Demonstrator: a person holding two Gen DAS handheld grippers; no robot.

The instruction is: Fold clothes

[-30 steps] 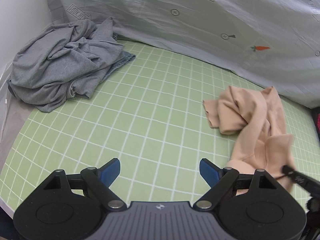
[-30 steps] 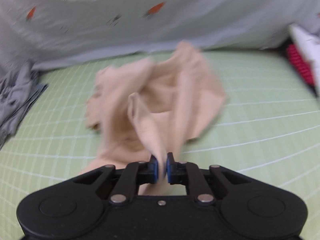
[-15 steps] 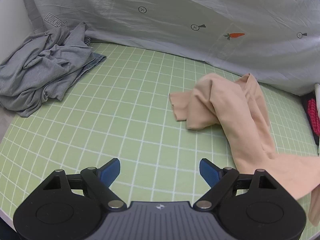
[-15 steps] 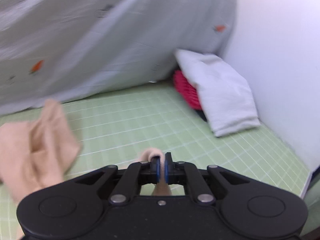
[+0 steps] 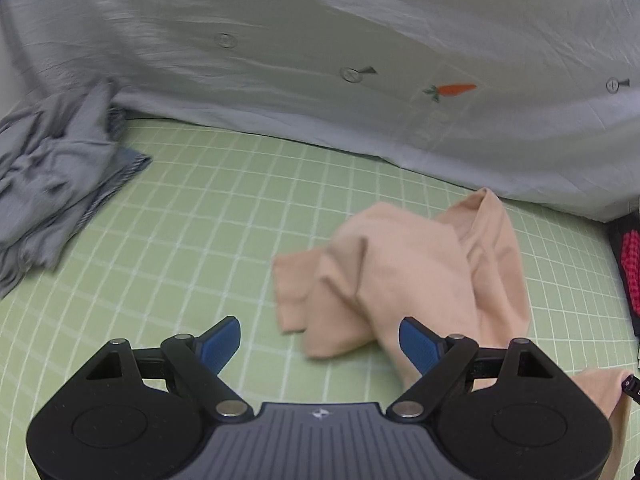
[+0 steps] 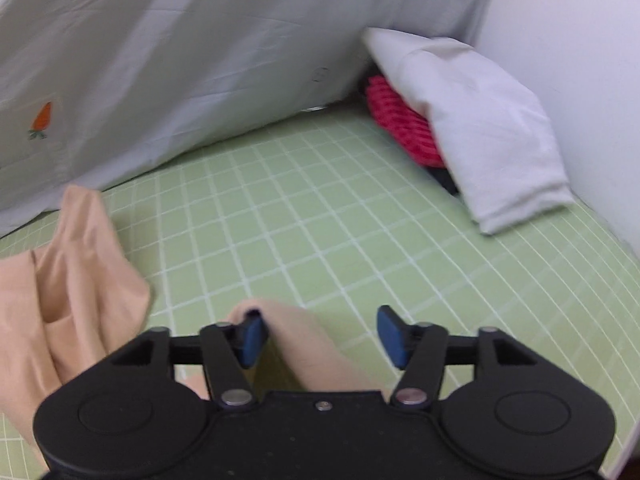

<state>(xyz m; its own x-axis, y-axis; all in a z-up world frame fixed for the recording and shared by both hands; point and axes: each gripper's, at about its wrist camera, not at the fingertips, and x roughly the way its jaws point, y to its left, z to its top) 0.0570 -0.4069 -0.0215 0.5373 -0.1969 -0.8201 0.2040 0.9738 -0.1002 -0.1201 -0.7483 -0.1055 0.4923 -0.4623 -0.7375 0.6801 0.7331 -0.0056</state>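
One peach garment (image 5: 404, 276), two tongs apart

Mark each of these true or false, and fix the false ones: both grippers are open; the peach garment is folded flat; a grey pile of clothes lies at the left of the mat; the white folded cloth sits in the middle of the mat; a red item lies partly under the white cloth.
1. Both grippers are open. True: the left gripper and the right gripper both have their jaws spread.
2. The peach garment is folded flat. False: it lies crumpled and bunched.
3. A grey pile of clothes lies at the left of the green grid mat. True.
4. The white folded cloth sits mid-mat. False: it lies at the mat's right edge, by the wall.
5. A red item lies partly under the white cloth. True.
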